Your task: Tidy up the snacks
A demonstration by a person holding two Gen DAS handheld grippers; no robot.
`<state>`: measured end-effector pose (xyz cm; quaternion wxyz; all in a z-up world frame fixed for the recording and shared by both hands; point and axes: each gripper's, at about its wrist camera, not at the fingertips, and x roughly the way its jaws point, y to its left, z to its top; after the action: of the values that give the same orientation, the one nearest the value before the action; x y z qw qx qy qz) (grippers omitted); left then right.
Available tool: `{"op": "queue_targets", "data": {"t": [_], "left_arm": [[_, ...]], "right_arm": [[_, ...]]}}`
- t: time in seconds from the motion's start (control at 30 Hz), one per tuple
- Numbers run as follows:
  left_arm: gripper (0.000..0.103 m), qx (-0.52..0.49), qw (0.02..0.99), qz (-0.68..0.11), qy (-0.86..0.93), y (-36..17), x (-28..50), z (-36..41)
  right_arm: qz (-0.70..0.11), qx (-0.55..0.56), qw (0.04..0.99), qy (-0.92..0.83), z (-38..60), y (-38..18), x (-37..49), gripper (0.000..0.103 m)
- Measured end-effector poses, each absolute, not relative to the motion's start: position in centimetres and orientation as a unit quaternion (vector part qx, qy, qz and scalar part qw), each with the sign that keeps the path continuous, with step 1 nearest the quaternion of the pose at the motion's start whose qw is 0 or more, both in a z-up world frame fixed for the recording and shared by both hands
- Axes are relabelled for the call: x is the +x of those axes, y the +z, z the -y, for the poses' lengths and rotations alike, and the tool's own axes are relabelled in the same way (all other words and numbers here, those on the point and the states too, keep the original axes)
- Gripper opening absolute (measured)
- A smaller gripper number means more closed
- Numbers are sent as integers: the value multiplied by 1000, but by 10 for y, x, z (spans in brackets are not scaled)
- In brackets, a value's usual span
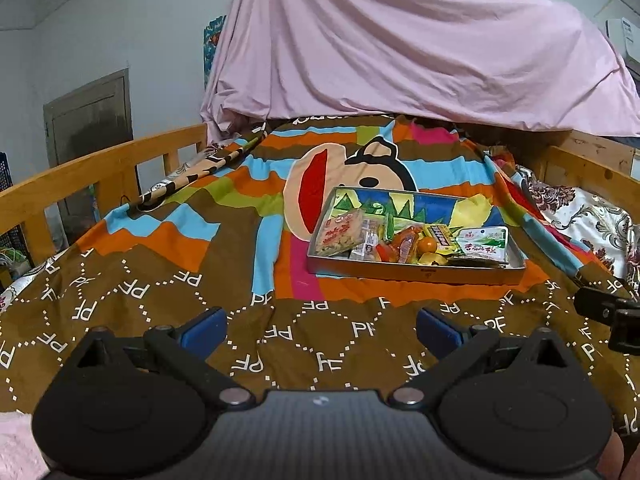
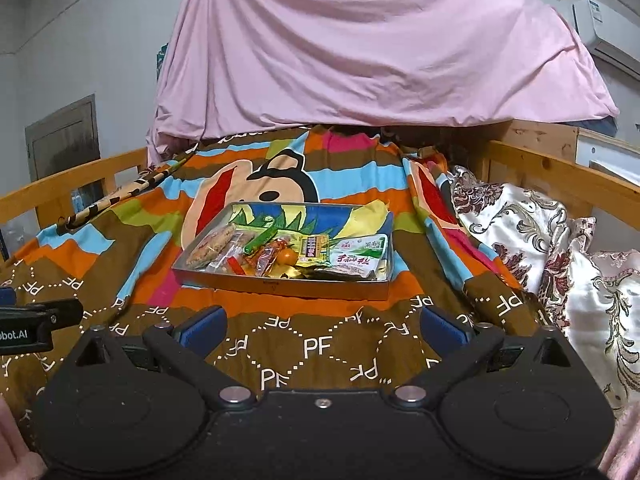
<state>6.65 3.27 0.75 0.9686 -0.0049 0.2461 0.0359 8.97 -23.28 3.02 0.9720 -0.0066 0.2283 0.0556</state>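
Observation:
A shallow metal tray (image 1: 416, 270) with a colourful printed floor sits on the bedspread, ahead and right of my left gripper (image 1: 322, 330). It holds several snacks: a cracker pack (image 1: 340, 232), a small orange (image 1: 427, 245), a white and green pouch (image 1: 482, 245), red wrapped sticks (image 1: 400, 246). In the right wrist view the tray (image 2: 280, 285) lies straight ahead of my right gripper (image 2: 323, 326), with the pouch (image 2: 358, 258) and the orange (image 2: 287, 257) inside. Both grippers are open, empty and well short of the tray.
The cartoon bedspread (image 1: 160, 280) covers the bed. Wooden rails run along the left (image 1: 100, 160) and right (image 2: 560, 172). A pink sheet (image 1: 400, 40) hangs behind. Floral pillows (image 2: 540, 240) lie at the right. The right gripper's tip (image 1: 612, 316) shows at the left view's edge.

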Motion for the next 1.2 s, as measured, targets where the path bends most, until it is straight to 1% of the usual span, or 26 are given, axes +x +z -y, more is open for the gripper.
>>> {"op": "queue_targets", "data": {"t": [0.43, 0.67, 0.93, 1.2], "left_arm": [[103, 2, 968, -250, 30, 5, 69, -31], [103, 20, 959, -280, 31, -3, 77, -26], [103, 32, 954, -295, 31, -8, 79, -22], [103, 33, 943, -330, 32, -15, 94, -22]], "right_arm": [[-242, -32, 968, 58, 223, 23, 95, 102], [-275, -44, 959, 62, 215, 11, 105, 102], [-271, -39, 960, 58, 216, 11, 104, 102], [-277, -33, 959, 51, 218, 9, 107, 102]]}}
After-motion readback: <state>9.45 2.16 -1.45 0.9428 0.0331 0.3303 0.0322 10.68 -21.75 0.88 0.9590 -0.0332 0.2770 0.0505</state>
